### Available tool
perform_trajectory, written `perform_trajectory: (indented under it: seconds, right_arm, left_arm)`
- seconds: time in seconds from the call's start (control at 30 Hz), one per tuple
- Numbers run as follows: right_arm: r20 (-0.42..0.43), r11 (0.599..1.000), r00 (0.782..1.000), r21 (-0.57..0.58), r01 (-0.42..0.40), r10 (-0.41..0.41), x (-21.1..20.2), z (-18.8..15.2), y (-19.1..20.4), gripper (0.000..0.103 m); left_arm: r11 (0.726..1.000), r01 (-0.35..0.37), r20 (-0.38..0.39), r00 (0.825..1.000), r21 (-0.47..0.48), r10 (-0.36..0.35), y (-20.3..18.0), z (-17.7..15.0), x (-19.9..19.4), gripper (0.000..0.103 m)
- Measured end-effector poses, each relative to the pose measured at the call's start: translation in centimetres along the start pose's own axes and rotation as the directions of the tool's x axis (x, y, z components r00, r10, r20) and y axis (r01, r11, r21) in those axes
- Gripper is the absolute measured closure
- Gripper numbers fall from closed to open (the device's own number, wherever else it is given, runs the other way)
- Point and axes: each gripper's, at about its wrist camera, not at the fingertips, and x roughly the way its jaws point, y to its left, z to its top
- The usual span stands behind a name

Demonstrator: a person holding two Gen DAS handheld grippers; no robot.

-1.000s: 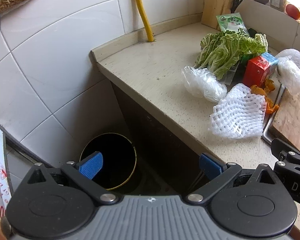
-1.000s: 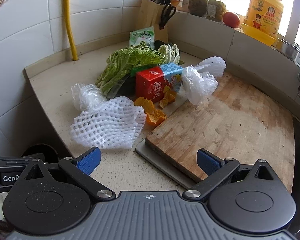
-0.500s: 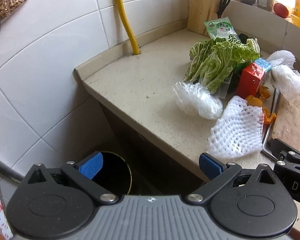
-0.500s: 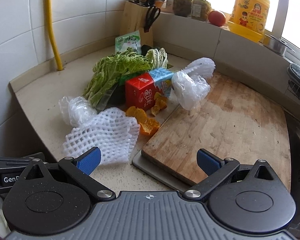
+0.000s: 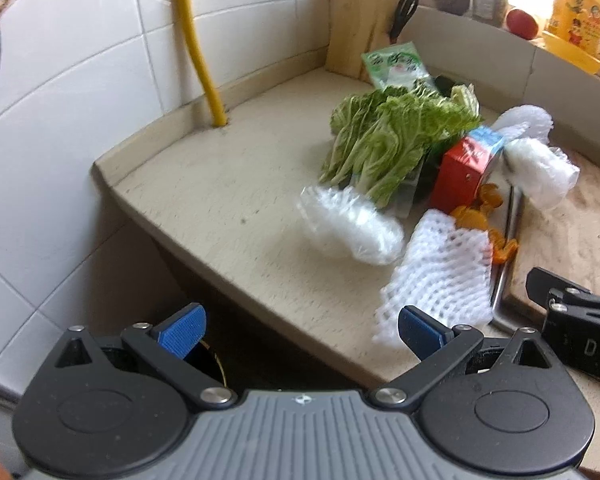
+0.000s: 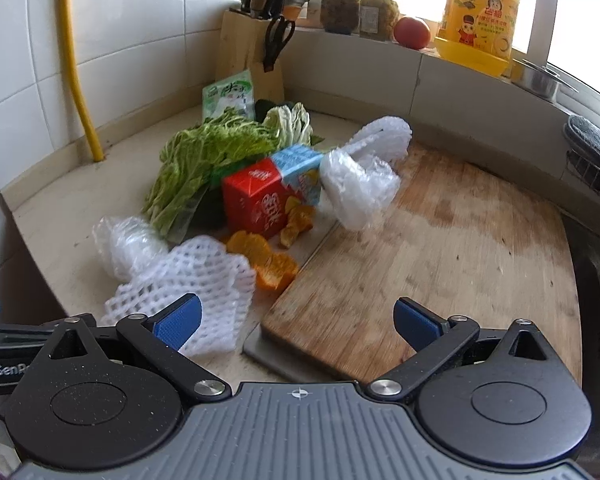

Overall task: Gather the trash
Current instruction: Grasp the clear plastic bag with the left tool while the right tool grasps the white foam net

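Carton point(image 6: 260, 200): red body with white characters, pale blue top. Just in front of the carton, peel point(image 6: 266, 262): orange. Foam net point(image 6: 188, 284) before the peel: white, open diamond mesh. Leafy greens point(image 6: 204, 160) behind the carton: green with pale ribs. Cutting board point(image 6: 440, 248) right of the carton: brown wood, darker damp patches. Gripper pads point(image 6: 178, 320): blue.

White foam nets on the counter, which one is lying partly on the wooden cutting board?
The far foam net, behind the crumpled plastic bag, reaches the cutting board. The near foam net lies on the bare counter beside the orange peels.
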Motion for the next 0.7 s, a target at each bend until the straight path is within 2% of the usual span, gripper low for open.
perform_trajectory:
  seconds: [0.1, 0.23, 0.3, 0.43, 0.5, 0.57, 0.63, 0.7]
  right_arm:
    - [0.009, 0.999, 0.999, 0.001, -0.032, 0.032, 0.7, 0.6, -0.9, 0.000]
    - [0.014, 0.995, 0.995, -0.001, -0.103, 0.103, 1.7, 1.0, -2.1, 0.000]
    - [0.004, 0.990, 0.990, -0.019, -0.140, 0.140, 2.5, 1.1, -2.5, 0.000]
    - [-0.007, 0.975, 0.976, -0.040, -0.218, 0.218, 3.4, 1.6, -3.0, 0.000]
    - [-0.021, 0.960, 0.961, -0.048, -0.277, 0.276, 4.0, 1.8, -3.2, 0.001]
    - [-0.039, 0.945, 0.947, -0.063, -0.322, 0.320, 4.6, 2.0, -3.1, 0.002]
    - [-0.051, 0.930, 0.932, -0.069, -0.361, 0.358, 5.1, 2.0, -3.1, 0.002]
    - [-0.065, 0.912, 0.914, -0.066, -0.404, 0.400, 5.7, 2.2, -3.1, 0.003]
  left_arm:
    - [1.000, 0.005, 0.027, 1.000, 0.027, -0.005, -0.5, 0.8, 0.0, 0.002]
    - [0.996, 0.064, 0.053, 0.996, 0.061, -0.067, -0.4, 1.2, 0.4, 0.001]
    - [0.992, 0.123, 0.043, 0.991, 0.033, -0.125, 0.1, 1.3, 1.0, 0.002]
    - [0.965, 0.241, 0.016, 0.970, -0.107, -0.241, 1.4, 2.0, 2.4, 0.002]
    - [0.967, 0.224, 0.053, 0.974, -0.119, -0.219, 1.2, 2.3, 2.3, 0.002]
    - [0.985, 0.153, 0.093, 0.985, -0.082, -0.146, 0.6, 2.7, 2.2, 0.006]
    - [0.991, 0.126, 0.098, 0.988, -0.045, -0.121, 0.4, 3.2, 2.4, 0.010]
    - [0.992, 0.113, 0.082, 0.991, -0.048, -0.109, 0.7, 3.8, 3.0, 0.010]
